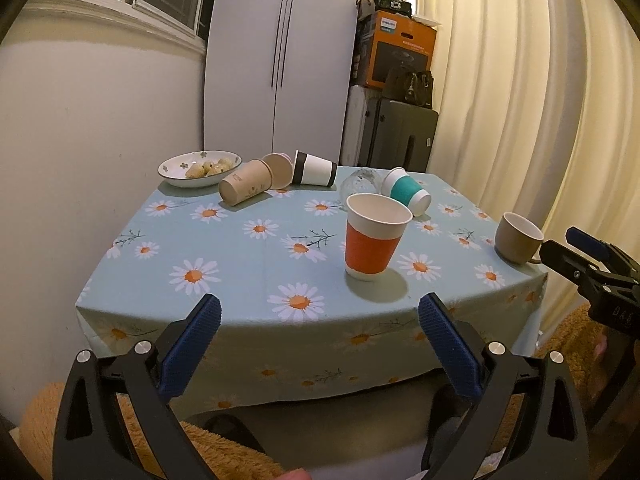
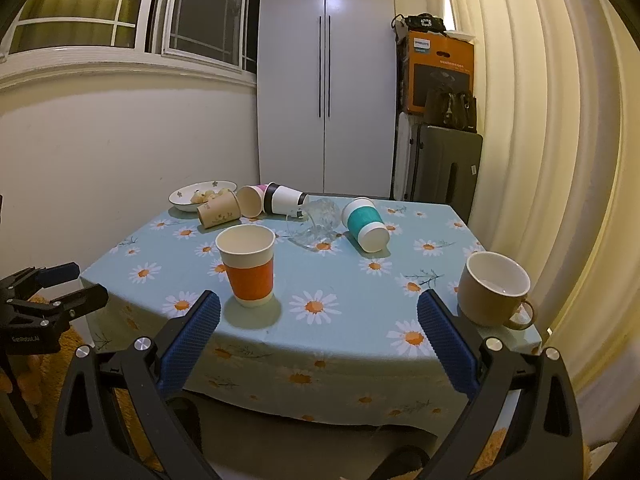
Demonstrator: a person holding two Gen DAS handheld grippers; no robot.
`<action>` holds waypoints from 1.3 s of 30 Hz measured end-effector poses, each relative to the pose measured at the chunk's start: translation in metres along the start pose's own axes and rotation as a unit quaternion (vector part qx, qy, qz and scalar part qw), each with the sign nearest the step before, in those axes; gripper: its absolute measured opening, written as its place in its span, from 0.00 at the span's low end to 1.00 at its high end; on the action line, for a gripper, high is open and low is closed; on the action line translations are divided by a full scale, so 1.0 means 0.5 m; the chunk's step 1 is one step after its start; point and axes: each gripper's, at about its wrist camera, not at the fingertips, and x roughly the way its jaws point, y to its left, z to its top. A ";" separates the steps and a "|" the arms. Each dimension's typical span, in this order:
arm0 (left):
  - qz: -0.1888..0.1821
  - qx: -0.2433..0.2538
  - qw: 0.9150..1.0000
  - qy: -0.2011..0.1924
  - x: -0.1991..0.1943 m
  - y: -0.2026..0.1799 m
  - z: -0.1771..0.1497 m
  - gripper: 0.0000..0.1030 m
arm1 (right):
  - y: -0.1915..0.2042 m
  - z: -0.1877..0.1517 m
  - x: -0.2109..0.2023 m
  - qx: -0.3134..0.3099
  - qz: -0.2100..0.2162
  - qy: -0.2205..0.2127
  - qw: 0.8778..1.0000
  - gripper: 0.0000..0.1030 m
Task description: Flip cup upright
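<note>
Both of my grippers hang off the near edge of the table with their blue pads spread wide and nothing between them: the left gripper (image 1: 319, 342) points at the orange cup (image 1: 374, 237), and the right gripper (image 2: 319, 340) points at the stretch of cloth between that cup and the mug (image 2: 494, 289). That orange cup stands upright, mouth up, near the front edge, well apart from both sets of pads. Behind the orange cup a teal cup (image 2: 366, 224) lies on its side with its base toward me, and just beside it a clear glass (image 2: 316, 220) lies tipped over too. Farther behind the orange cup, near the far edge, three more cups lie on their sides in a touching cluster: a brown paper cup (image 1: 245, 182), a pink cup (image 1: 278, 170) and a black-and-white cup (image 1: 314, 168). The tablecloth (image 1: 240, 248) is light blue with white daisies and hangs over the front edge. Beside the brown paper cup sits a white bowl (image 1: 176, 168) holding some pale lumps of food I cannot identify. The mug stands upright at the front corner, handle toward that corner, looking empty inside. Behind the table are a grey cabinet (image 2: 326, 80), a window (image 2: 120, 12), an orange box (image 2: 440, 72) on stacked cases, and cream curtains (image 2: 540, 120).
</note>
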 end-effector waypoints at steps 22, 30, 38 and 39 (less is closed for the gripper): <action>0.005 -0.002 1.000 -0.002 -0.004 -0.001 -0.005 0.94 | 0.009 -0.005 0.013 -0.012 -0.010 0.010 1.000 0.95; 0.006 -0.003 1.000 0.001 -0.003 0.002 -0.005 0.94 | 0.010 -0.007 0.015 -0.013 -0.008 0.012 1.000 0.95; 0.005 -0.004 1.000 0.001 -0.004 0.001 -0.006 0.94 | 0.011 -0.009 0.016 -0.014 -0.008 0.014 1.000 0.95; 0.004 -0.005 1.000 0.002 -0.004 0.002 -0.006 0.94 | 0.011 -0.009 0.016 -0.014 -0.009 0.014 1.000 0.95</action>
